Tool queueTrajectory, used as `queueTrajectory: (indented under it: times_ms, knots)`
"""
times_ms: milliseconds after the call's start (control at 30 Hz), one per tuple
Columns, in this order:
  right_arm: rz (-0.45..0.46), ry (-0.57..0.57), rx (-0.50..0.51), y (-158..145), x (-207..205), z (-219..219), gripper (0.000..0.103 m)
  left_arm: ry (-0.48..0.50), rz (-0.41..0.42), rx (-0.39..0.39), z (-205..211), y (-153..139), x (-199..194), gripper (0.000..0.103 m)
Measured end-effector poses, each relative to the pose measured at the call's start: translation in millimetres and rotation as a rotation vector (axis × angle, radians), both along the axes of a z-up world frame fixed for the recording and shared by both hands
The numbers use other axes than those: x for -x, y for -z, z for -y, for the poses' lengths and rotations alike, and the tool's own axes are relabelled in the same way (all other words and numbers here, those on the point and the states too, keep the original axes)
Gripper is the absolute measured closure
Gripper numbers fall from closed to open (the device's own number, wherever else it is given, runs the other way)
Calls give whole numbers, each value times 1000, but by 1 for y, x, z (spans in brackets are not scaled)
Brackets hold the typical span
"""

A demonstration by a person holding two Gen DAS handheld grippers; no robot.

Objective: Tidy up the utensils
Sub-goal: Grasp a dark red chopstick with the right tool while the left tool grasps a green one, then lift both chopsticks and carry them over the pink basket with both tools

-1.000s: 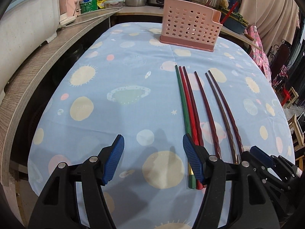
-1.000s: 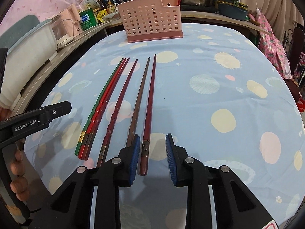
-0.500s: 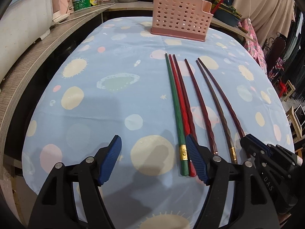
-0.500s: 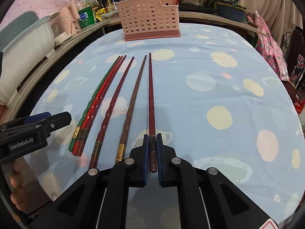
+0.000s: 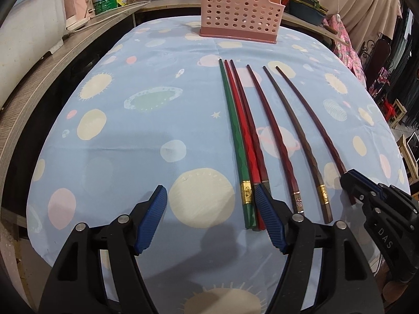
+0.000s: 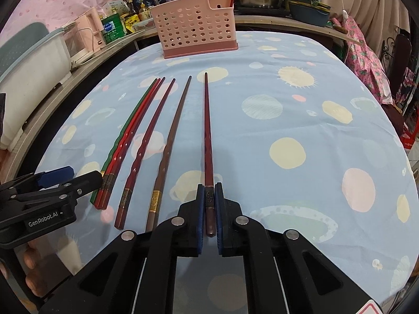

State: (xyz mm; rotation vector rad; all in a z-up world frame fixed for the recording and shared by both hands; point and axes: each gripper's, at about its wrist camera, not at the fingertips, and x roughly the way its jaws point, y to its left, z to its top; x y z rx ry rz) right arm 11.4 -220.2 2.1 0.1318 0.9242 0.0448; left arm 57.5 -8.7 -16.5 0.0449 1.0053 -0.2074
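Note:
Several long chopsticks lie side by side on the blue planet-print tablecloth (image 5: 146,136), tips toward a pink perforated utensil holder (image 5: 239,10), which also shows in the right wrist view (image 6: 196,30). My right gripper (image 6: 210,201) is shut on the thick end of the rightmost dark red chopstick (image 6: 207,136), which points straight ahead, tip slightly raised. My left gripper (image 5: 210,209) is open and empty, its right finger over the ends of the green chopstick (image 5: 234,141) and the red ones beside it. In the left wrist view my right gripper (image 5: 366,191) sits at the far right.
A wooden counter (image 5: 52,62) runs along the table's left side with a white tub (image 5: 26,34), bottles and pots. More chopsticks stand in the holder. Floral cloth and chairs (image 6: 366,52) are at the right. The person's fingers (image 6: 31,259) hold the left gripper.
My right gripper closed on the rightmost dark red chopstick and swung it straight, away from the brown one. My left gripper pulled back a little and stayed open.

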Motion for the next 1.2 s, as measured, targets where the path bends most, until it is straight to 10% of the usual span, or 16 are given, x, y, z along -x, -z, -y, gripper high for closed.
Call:
queueTrajectory:
  times_ms: [433, 867, 1200]
  knots:
    - [1, -1, 1, 0, 0, 0, 96, -10, 23, -50, 0, 6, 0, 42]
    - [-3, 1, -2, 0, 0, 0, 96, -16, 14, -21, -9, 2, -5, 93]
    - [31, 42, -8, -21, 2, 18, 96, -33, 4, 36, -22, -14, -9, 94]
